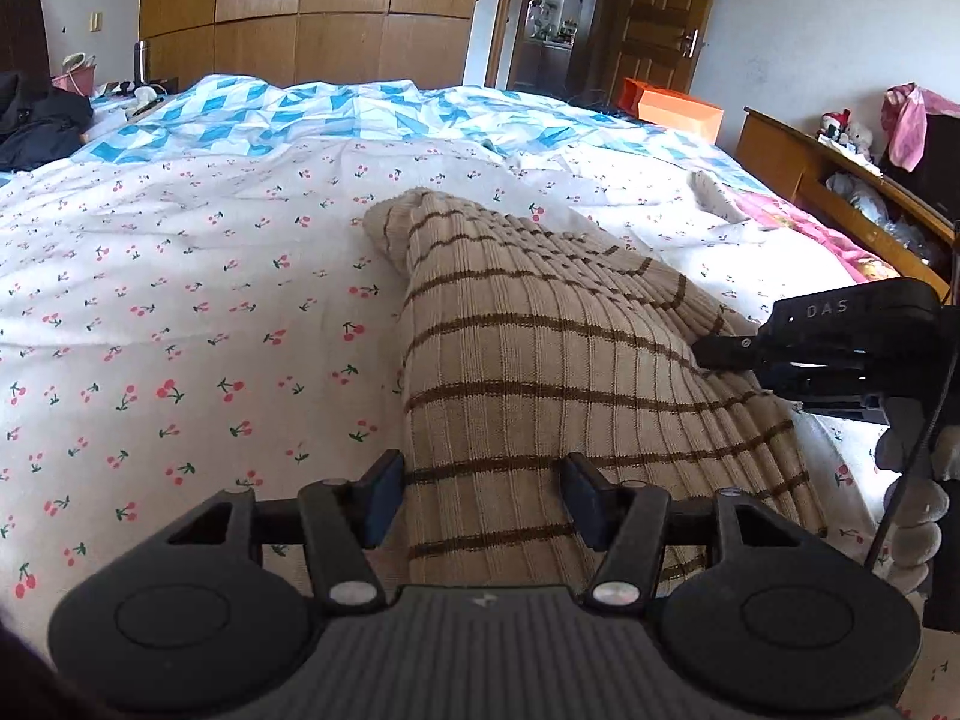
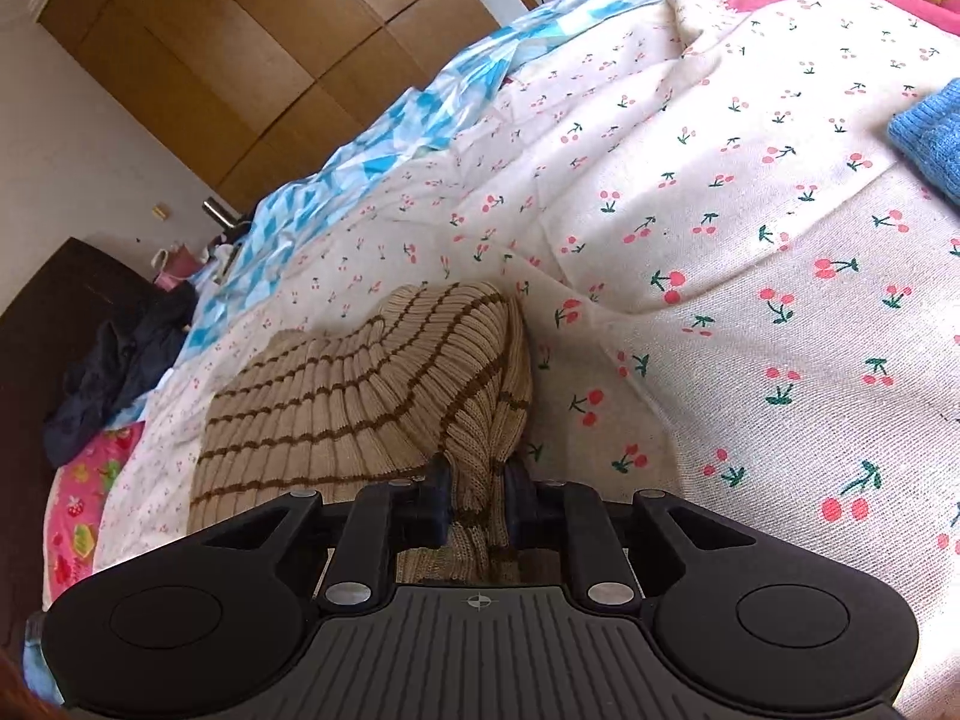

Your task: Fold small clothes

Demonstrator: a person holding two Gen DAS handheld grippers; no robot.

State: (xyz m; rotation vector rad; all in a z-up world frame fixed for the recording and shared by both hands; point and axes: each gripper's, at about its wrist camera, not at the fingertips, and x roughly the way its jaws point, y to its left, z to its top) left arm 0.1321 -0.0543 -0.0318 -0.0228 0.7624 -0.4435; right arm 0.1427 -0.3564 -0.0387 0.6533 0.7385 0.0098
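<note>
The right tool [image 2: 477,501] is clamped on a bunched fold of the beige striped knit garment [image 2: 372,384]. The left tool [image 1: 483,501] stands apart, straddling its near edge. It lies on the cherry-print bed sheet [image 1: 180,276].

Right tongs [image 2: 477,501] pinching striped knit [image 2: 360,384]

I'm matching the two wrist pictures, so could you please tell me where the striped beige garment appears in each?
Left wrist: the garment runs from bottom centre up to mid-frame, between the open fingers of the left hand-held gripper.
Right wrist: the garment lies left of centre, pinched in the right hand-held gripper.
Shared landmark: the wardrobe.
</note>
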